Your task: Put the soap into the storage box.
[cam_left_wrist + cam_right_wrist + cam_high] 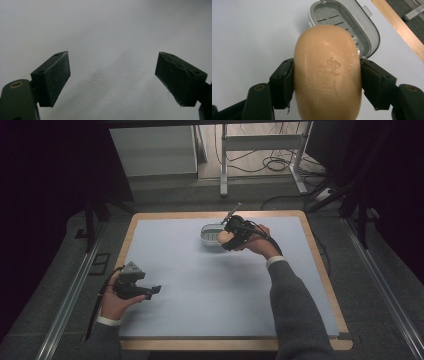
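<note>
1. The soap bar (328,72) is a smooth, rounded oval of tan, waxy-looking material, with fine scuffs and a stamped emblem pressed into its broad face.
2. The right gripper (327,82) has its black jaws closed on the bar's two long sides, the pads pressed flat against it.
3. In the high view the bar (223,237) sits in that gripper (231,239) at about 12 o'clock on the mat, just beside the soap dish.
4. The soap dish (364,30) is a grey oval box, probably plastic, with a slotted draining floor and a raised rim; in the right gripper view it lies beyond the bar toward 1 o'clock.
5. The table (320,255) has a pale wooden edge and a matte, light blue-grey mat (210,285) over it.
6. The left gripper (112,75) holds its jaws wide apart with nothing between them; the pads are blocky, wedge-shaped and dusty black.
7. In the high view it (150,291) rests at about 8 o'clock on the mat, well apart from the bar.
</note>
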The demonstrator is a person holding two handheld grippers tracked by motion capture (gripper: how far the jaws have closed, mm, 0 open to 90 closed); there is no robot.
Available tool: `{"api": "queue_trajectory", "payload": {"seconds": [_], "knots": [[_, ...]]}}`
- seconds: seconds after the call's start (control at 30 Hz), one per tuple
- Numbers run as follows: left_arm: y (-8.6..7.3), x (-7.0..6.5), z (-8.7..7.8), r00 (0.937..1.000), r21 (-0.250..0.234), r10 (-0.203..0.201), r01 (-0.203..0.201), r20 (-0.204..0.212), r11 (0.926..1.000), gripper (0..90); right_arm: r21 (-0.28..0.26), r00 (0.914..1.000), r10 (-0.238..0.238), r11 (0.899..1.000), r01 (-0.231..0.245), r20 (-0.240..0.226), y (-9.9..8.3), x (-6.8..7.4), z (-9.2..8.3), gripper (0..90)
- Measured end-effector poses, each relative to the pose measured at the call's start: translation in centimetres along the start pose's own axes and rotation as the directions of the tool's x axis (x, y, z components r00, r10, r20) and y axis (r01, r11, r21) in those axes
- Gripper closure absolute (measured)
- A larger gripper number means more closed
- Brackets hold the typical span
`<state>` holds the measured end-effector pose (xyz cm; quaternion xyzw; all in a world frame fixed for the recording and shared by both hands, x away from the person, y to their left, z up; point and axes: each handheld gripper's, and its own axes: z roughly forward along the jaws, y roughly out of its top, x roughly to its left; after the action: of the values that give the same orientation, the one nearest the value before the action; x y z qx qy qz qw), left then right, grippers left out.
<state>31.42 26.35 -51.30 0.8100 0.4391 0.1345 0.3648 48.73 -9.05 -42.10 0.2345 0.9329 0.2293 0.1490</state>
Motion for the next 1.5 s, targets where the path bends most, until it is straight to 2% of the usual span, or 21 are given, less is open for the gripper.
{"api": "queue_trajectory", "payload": {"seconds": [0.1,0.4,0.83,1.23,1.5], "knots": [[0.0,0.0,0.0,1.0000,-0.001,0.000,0.000,0.000,1.0000,13.2,-0.004,0.9998,0.013,1.000,-0.012,0.013,0.1,-0.4,0.2,32.3],[0.0,-0.1,0.2,1.0000,0.005,0.003,-0.003,0.004,1.0000,13.2,0.012,0.9994,0.034,0.999,-0.034,0.001,0.2,-1.4,0.8,32.3],[0.0,0.0,0.2,1.0000,-0.002,0.003,-0.003,0.004,1.0000,13.2,0.018,0.9995,0.029,0.999,-0.028,-0.010,1.1,-2.0,1.8,32.3],[0.0,0.0,0.4,0.9998,0.010,0.012,-0.013,0.013,0.9999,13.2,0.028,0.9999,-0.002,1.000,0.003,-0.015,2.4,-2.3,2.7,32.3],[0.1,0.1,0.4,0.9998,0.001,0.004,-0.004,0.017,1.0000,13.2,0.033,0.9998,-0.014,0.999,0.014,-0.011,3.2,-2.6,3.3,32.3]]}}
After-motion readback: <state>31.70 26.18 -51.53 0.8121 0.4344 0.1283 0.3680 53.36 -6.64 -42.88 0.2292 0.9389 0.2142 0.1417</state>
